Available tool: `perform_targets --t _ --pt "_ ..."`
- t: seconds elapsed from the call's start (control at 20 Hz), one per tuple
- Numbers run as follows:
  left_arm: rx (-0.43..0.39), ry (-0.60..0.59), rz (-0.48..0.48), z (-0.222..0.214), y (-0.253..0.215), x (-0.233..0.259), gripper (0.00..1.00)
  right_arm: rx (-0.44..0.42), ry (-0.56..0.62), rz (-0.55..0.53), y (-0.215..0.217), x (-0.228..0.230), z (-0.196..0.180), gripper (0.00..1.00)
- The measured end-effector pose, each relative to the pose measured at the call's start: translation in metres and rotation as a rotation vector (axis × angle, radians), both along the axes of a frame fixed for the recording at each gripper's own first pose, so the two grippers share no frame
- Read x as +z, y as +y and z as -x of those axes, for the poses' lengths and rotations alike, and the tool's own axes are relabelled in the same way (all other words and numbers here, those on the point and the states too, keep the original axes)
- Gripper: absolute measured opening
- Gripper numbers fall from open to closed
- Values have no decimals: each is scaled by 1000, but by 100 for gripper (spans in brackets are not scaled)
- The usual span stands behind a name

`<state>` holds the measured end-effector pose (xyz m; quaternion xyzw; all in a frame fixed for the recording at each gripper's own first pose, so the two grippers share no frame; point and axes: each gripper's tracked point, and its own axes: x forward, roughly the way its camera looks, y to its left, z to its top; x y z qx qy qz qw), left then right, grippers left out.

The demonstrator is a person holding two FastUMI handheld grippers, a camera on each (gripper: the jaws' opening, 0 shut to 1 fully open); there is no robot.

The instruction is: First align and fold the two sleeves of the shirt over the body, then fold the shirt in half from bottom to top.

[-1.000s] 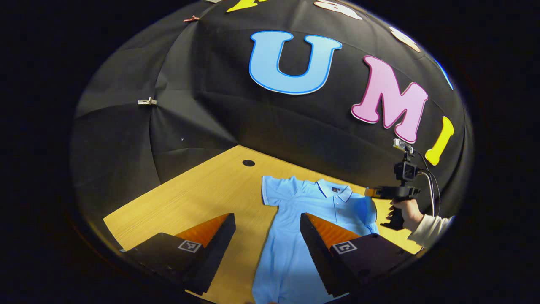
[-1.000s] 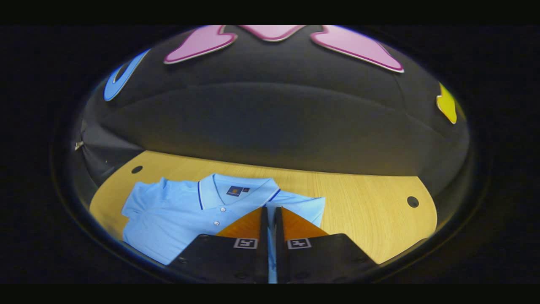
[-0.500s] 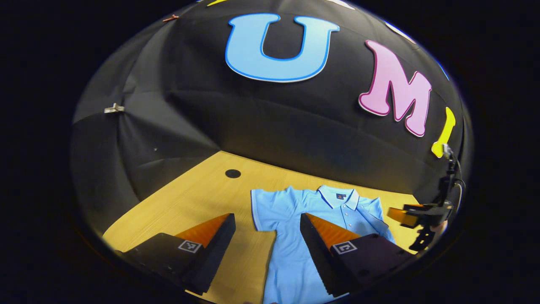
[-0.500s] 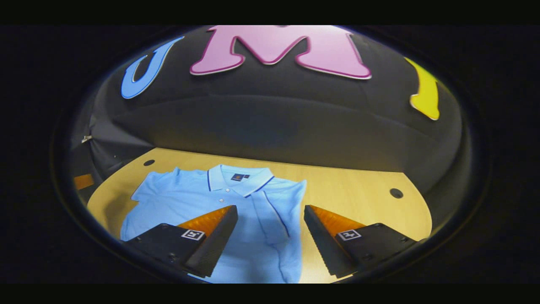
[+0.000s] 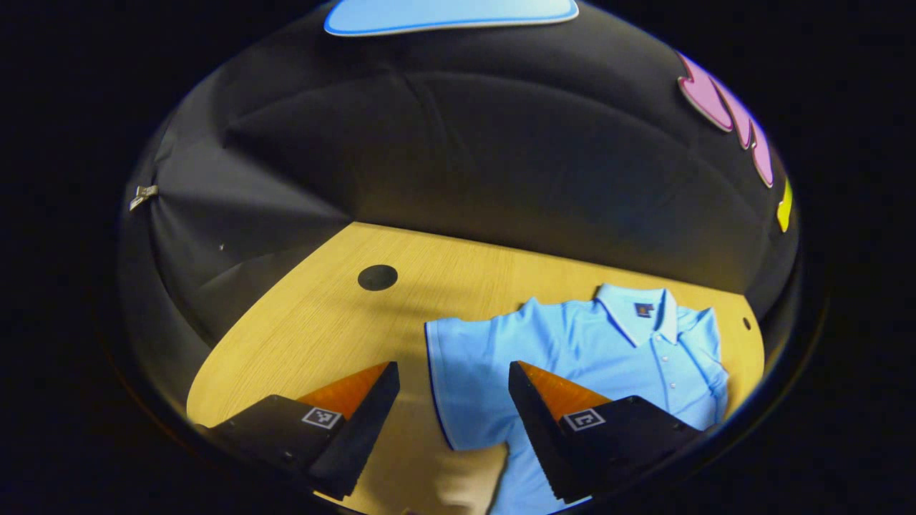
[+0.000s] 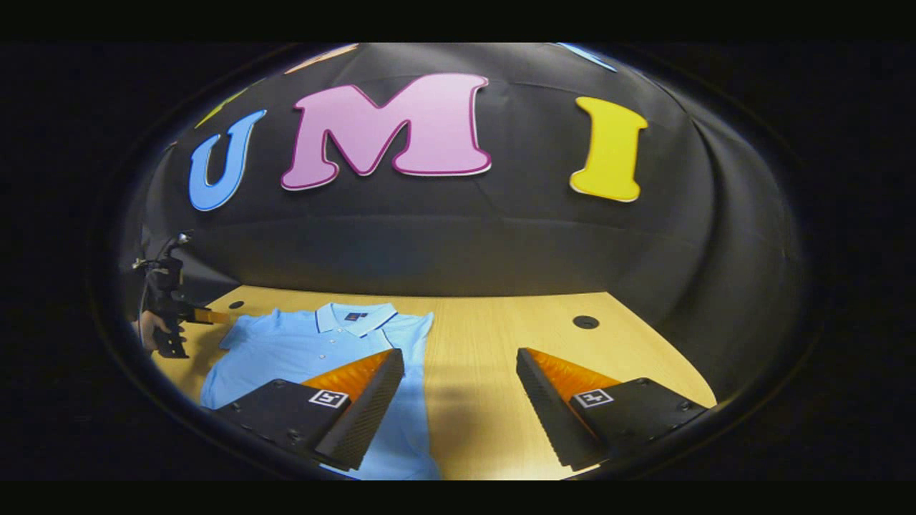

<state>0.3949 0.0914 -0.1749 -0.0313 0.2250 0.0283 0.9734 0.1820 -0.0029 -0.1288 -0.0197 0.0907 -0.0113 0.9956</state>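
Observation:
A light blue polo shirt (image 5: 608, 357) lies flat on the wooden table (image 5: 308, 329), collar toward the wall. Its left sleeve (image 5: 465, 357) is spread out sideways on the wood. My left gripper (image 5: 451, 386) is open just short of that sleeve, whose hem edge shows between the fingers. In the right gripper view the shirt (image 6: 300, 350) sits at the left, with its other sleeve folded in along a straight side edge (image 6: 424, 343). My right gripper (image 6: 458, 372) is open over bare wood beside that edge. The left gripper (image 6: 211, 315) shows far left, held by a hand (image 6: 147, 330).
The table has a round cable hole (image 5: 377, 277) left of the shirt and another (image 6: 585, 322) to its right. The black cloth wall stands close behind the table. Bare wood spreads on both sides of the shirt.
My right gripper has opened, let go of the sleeve now lying over the body, and drawn back to the right. My left gripper has swung left to the spread sleeve.

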Motion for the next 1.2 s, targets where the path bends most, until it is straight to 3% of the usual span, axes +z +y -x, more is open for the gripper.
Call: perform_targets --t 0.25,0.55,0.7,0.75,0.8,0.95,1.0,1.2 --pt "-13 57 49 -18 -7 -20 96 38 119 -27 5 -42 20 98" --pt "-7 122 -28 -16 -4 -37 93 4 84 -64 -8 -34 11 97" --pt "-46 123 -38 -19 -13 -38 89 -12 91 -56 -18 -36 14 98" --pt "-62 120 -41 -19 -16 -38 73 -18 91 -53 -22 -36 15 98" --pt "-76 118 -42 -19 -19 -37 65 -24 98 -52 -25 -38 17 98" --pt "-95 93 -28 -25 -28 -36 19 -29 109 -58 -28 -42 17 98" --pt "-90 84 -24 -27 -29 -35 10 -26 111 -61 -28 -43 17 98" --pt "-73 61 -74 -27 -27 -28 6 -24 107 -44 -30 -44 19 98"
